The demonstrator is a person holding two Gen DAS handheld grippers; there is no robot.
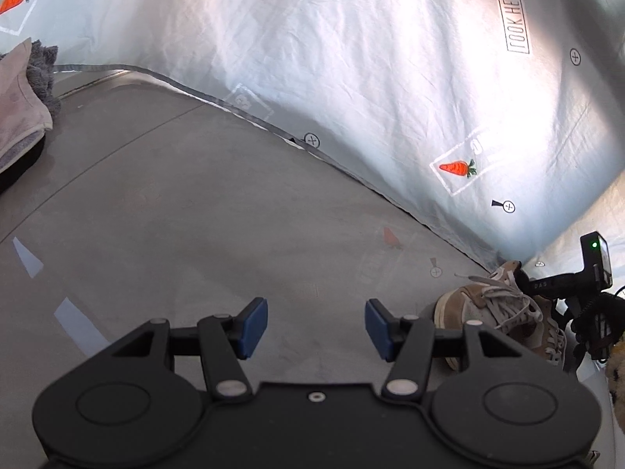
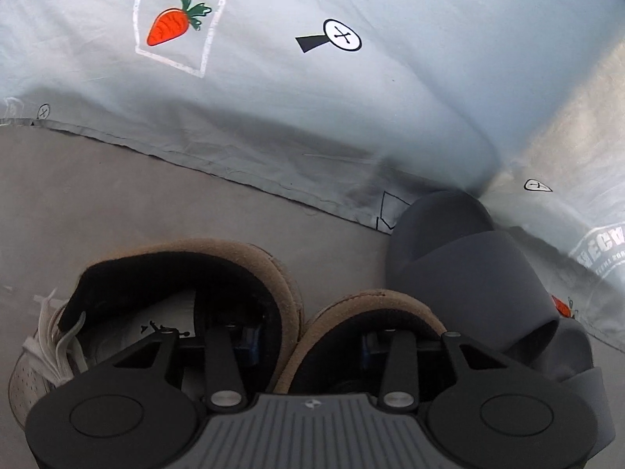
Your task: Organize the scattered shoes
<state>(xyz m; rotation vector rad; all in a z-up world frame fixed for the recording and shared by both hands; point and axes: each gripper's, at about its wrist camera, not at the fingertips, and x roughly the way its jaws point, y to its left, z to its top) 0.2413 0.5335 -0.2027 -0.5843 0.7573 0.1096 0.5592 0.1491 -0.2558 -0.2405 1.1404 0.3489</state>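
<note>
Right wrist | right gripper [image 2: 308, 346] pinching tan sneakers' [image 2: 250, 258] collars

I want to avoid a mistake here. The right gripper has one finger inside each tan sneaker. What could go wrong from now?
1. The right gripper pinches only the two collars, so one tan sneaker may slip out when lifted.
2. The grey slipper lies close beside the pair and may get knocked.
3. Loose white laces may drag or catch.

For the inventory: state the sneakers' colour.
Tan suede sneakers with white laces; best in the right wrist view.
</note>
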